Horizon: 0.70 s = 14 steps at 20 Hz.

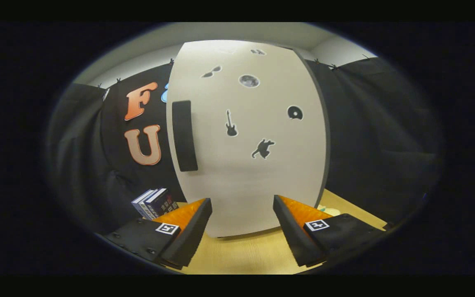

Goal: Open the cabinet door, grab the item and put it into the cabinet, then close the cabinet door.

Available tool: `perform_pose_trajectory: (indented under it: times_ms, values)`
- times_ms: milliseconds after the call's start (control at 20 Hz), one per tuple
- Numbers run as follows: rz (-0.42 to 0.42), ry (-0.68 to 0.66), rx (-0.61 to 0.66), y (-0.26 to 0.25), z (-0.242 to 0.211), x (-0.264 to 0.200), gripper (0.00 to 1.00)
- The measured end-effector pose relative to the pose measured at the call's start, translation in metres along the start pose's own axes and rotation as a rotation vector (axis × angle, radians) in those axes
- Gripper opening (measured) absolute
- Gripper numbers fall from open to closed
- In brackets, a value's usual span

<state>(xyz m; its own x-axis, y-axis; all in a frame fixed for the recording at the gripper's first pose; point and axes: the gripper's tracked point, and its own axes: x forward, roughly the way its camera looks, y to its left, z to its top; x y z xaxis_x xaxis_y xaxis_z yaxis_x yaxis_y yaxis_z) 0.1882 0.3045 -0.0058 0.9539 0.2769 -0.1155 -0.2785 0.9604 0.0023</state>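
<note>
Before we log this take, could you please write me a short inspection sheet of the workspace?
Surface: light wooden table, bare ahead of the fingers.
Job's things: white cabinet upright just beyond the fingers, door shut, black handle on its left side; dark stickers on the door.
Clutter: books left of the cabinet; a pale item partly hidden at its right foot.
Grippers: gripper open, fingers apart, holding nothing.
Cables: nothing seen.
Surroundings: black cloth wall.
</note>
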Motion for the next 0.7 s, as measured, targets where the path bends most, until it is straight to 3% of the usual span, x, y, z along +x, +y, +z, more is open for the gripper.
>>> perform_pose_trajectory:
  times_ms: [300,700]
  values:
    - [-0.065,-0.070,-0.014,-0.036,0.051,-0.068,0.97]
    - [-0.139,-0.113,0.003,-0.072,0.069,-0.124,0.96]
